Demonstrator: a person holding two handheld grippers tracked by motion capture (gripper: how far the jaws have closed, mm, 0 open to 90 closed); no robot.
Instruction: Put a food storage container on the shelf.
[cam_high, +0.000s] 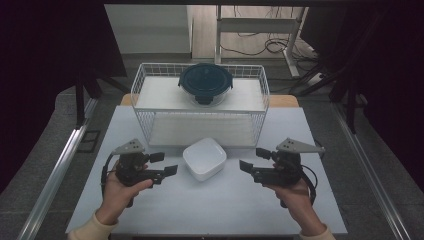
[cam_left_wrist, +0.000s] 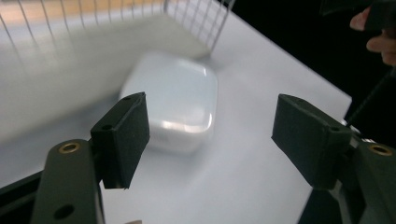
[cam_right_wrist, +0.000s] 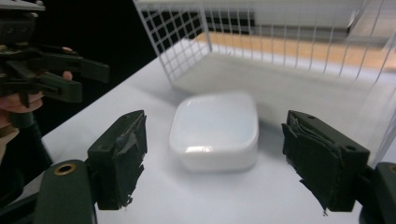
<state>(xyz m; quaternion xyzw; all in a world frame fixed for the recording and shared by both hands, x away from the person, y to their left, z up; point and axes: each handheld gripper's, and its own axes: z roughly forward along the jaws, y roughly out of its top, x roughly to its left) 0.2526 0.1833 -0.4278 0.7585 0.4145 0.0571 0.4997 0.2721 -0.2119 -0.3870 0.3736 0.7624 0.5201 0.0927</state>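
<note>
On the worktop (cam_high: 150, 210), one white square bowl (cam_high: 204, 158) lies upside down just in front of the single wire rack (cam_high: 200, 102). Two forearms come in from the near edge, each hand gripping its tool level and aimed inward at the bowl. The left hand-held gripper (cam_high: 166, 164) and the right hand-held gripper (cam_high: 254, 160) flank the bowl, apart from it, both released, jaws wide with nothing between them. One dark round lidded container (cam_high: 205, 82) sits on the rack's top shelf.
</note>
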